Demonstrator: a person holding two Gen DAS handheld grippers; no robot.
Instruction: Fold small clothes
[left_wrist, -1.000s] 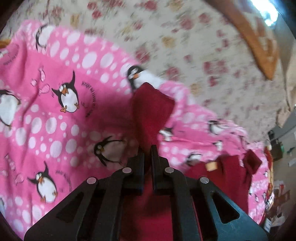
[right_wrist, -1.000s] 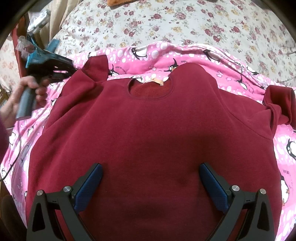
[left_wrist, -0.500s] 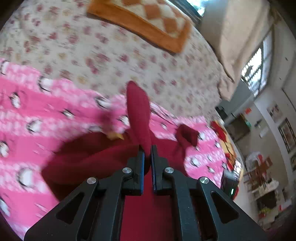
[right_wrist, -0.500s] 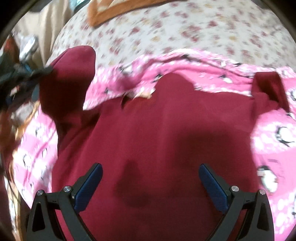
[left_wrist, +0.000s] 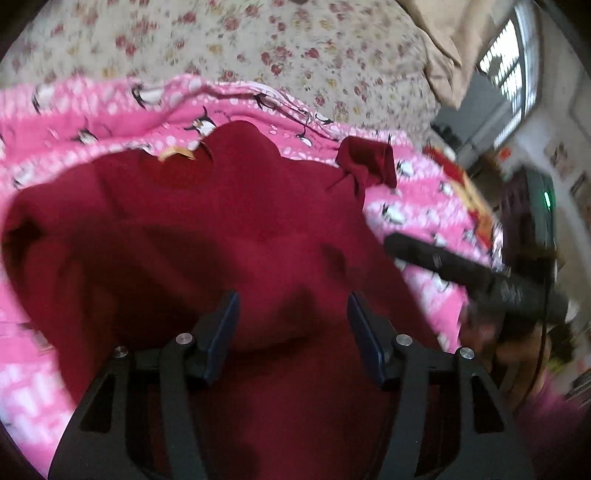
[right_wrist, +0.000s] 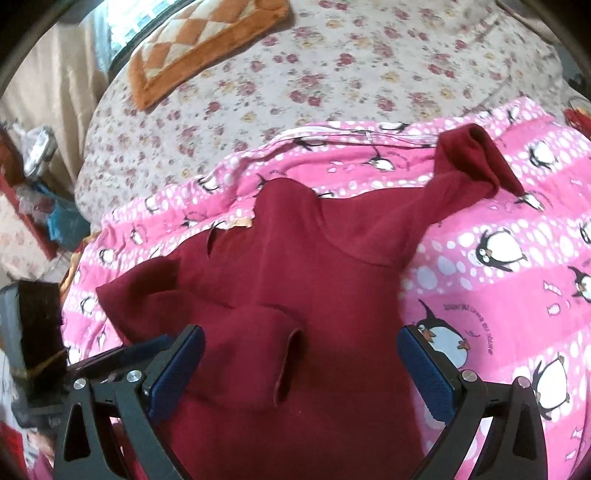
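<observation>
A dark red sweatshirt (left_wrist: 221, 229) lies front up on a pink penguin blanket (left_wrist: 74, 122). Its one sleeve (right_wrist: 255, 347) is folded across the chest, cuff opening toward the right. The other sleeve (right_wrist: 469, 158) sticks out to the upper right, bunched at the cuff. My left gripper (left_wrist: 291, 299) hovers over the folded sleeve; its jaws are opening, nothing pinched between them. My right gripper (right_wrist: 299, 332) stands wide open above the sweatshirt's (right_wrist: 332, 266) middle, holding nothing. In the left wrist view the right gripper's black finger (left_wrist: 461, 266) reaches in from the right.
The blanket (right_wrist: 498, 229) lies on a floral bedsheet (right_wrist: 351, 62). An orange checked mat (right_wrist: 207, 44) lies at the bed's far end. A beige curtain (left_wrist: 443, 33) and a window (left_wrist: 517, 55) stand beyond. Clutter (right_wrist: 37, 192) lines the bed's left side.
My left gripper carried the sleeve over the sweatshirt's body, then opened and let it go; the sleeve now lies folded on the chest. The right gripper stayed open and drifted a little.
</observation>
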